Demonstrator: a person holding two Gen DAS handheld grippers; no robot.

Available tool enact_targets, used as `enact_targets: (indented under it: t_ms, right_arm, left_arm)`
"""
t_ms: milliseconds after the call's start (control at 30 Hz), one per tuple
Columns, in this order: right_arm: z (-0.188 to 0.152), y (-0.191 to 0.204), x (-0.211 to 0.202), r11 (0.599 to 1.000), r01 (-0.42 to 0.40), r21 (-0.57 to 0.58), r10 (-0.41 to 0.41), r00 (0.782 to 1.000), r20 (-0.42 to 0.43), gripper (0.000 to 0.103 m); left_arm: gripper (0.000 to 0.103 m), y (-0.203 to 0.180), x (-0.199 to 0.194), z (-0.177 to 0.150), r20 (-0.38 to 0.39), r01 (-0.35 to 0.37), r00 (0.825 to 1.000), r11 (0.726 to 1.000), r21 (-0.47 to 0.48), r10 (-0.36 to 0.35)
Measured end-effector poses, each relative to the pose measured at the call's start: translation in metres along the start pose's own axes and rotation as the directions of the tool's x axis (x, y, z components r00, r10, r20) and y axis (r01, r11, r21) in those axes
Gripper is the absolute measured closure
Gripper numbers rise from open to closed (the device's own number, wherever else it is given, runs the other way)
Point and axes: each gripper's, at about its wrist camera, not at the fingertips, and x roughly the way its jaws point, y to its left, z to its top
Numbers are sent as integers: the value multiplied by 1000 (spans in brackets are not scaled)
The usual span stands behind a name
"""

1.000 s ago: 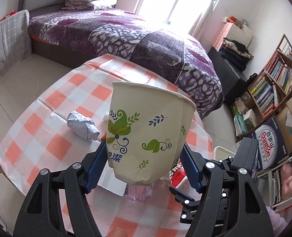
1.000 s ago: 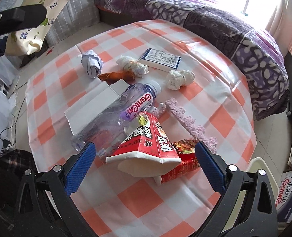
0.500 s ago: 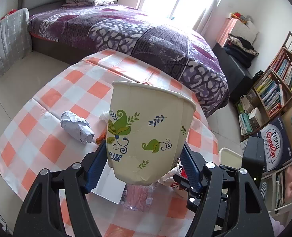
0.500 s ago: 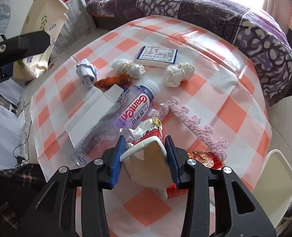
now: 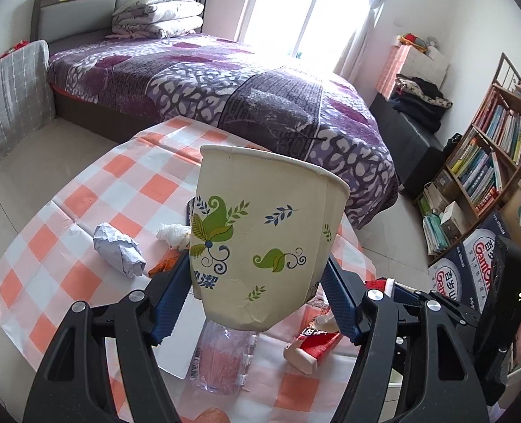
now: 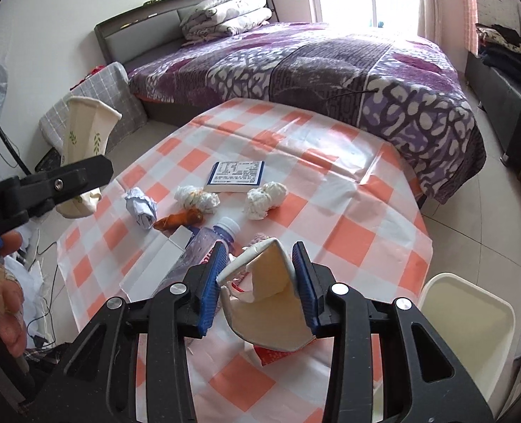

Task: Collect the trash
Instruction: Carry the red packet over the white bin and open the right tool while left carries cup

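Since the earlier frame, the right gripper (image 6: 258, 282) has closed its jaws on the flattened red-and-white carton (image 6: 271, 303) and lifted it off the checked desk (image 6: 348, 218), low in the frame's centre. At centre of the left view, the left gripper (image 5: 257, 292) has its jaws clamped on the paper cup (image 5: 260, 239). A plastic bottle (image 6: 204, 250), 2 tissue wads and crumpled paper (image 6: 140, 208) lie on the desk.
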Motion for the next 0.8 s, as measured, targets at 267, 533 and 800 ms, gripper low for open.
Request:
enact_targets:
  t_ms: [267,533,800]
  right_arm:
    - [-4,-53,-29,990,89,108,-93,995,32,65]
    - [-22,-122,-52,942,205,268,-205,978,-27,62]
    - [-40,-177,-86,865,319,387,-339,941,-18,29]
  left_arm:
    - [34,-35,13,-8,-14,26,1000,998,50,-25]
    - [34,-75,32,-23,-59,68,996,990,125,-61]
    - [34,-124,55,-41,-114,123,988,971,203,-101]
